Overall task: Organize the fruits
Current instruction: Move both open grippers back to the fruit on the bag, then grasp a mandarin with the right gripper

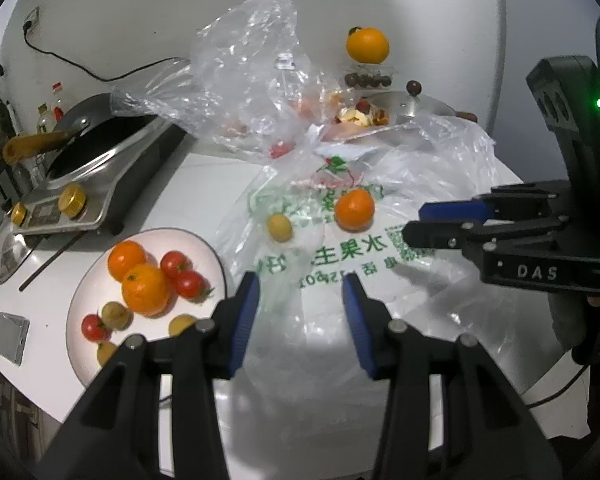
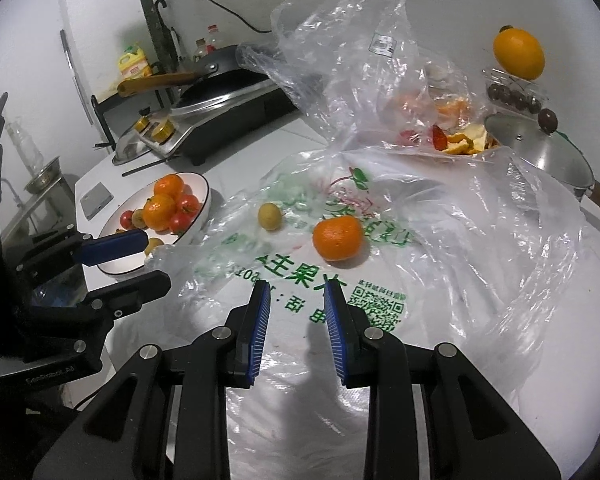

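A white plate (image 1: 208, 252) (image 2: 205, 196) at the left holds tangerines, red tomatoes and small yellow fruits. On the printed plastic bag (image 1: 340, 268) (image 2: 380, 280) lie a tangerine (image 1: 355, 209) (image 2: 337, 238) and a small yellow fruit (image 1: 279, 227) (image 2: 270, 216). My left gripper (image 1: 301, 282) (image 2: 156, 258) hovers open and empty over the bag's near part, beside the plate. My right gripper (image 1: 414, 222) (image 2: 296, 288) is to the right of the tangerine, short of it. Its jaws are drawn in as close as they go, with nothing between them.
A cooker with a black pan (image 1: 100, 148) (image 2: 220, 92) stands at the back left. Behind the printed bag are a crumpled clear bag (image 1: 252, 60) (image 2: 340, 40), fruit peels (image 1: 360, 114) (image 2: 460, 140), a steel lid (image 1: 412, 106) (image 2: 540, 148) and an orange (image 1: 367, 45) (image 2: 519, 53) on a box.
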Action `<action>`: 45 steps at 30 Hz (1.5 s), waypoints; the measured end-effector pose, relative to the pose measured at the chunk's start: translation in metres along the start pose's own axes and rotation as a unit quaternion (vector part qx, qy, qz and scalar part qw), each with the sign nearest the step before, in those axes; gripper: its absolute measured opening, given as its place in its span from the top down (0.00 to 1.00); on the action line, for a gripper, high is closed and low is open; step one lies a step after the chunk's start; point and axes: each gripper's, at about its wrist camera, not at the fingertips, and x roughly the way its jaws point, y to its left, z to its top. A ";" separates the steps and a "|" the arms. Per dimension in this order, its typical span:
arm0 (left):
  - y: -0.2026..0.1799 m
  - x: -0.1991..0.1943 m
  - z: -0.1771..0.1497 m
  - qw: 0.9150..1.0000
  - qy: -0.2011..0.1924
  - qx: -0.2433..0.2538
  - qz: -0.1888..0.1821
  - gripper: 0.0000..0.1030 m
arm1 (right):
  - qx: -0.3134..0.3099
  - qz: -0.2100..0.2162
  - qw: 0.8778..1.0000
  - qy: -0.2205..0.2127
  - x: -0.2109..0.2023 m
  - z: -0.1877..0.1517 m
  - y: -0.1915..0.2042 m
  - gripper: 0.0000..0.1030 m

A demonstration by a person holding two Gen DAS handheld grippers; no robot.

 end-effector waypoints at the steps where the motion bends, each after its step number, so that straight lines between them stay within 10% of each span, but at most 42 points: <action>1: -0.001 0.001 0.002 1.000 -0.002 0.002 -0.001 0.57 | 0.001 0.000 1.000 0.000 0.000 0.000 -0.002 0.71; 45: 0.025 0.065 0.031 1.000 0.018 0.002 -0.012 0.57 | 0.014 -0.016 0.999 0.032 0.063 0.037 -0.027 0.60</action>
